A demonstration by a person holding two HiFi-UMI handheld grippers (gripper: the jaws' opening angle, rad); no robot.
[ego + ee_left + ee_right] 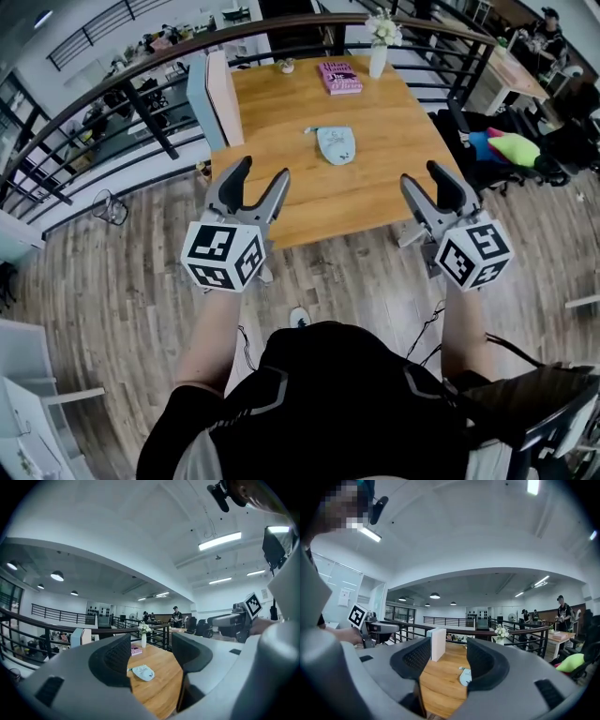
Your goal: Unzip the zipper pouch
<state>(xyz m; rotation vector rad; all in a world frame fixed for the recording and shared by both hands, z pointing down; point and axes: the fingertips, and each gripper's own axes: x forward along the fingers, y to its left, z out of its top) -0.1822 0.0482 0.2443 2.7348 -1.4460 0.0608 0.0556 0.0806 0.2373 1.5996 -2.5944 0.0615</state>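
A pale blue zipper pouch (336,144) lies flat near the middle of the wooden table (309,197), its pull tab toward the left. It shows too between the jaws in the left gripper view as the pouch (143,672), and partly behind the right jaw in the right gripper view as the pouch (464,677). My left gripper (262,175) is open and empty, held in the air short of the table's near edge. Off to the right my right gripper (425,175) is open too, nothing between its fingers. Both stand well apart from the pouch.
A pink book (339,77), a white vase of flowers (379,49) and a small cup (286,66) sit at the table's far end. White boards (214,98) lean at the left edge. Railing (112,84) runs behind; chairs with coloured items (506,148) stand right.
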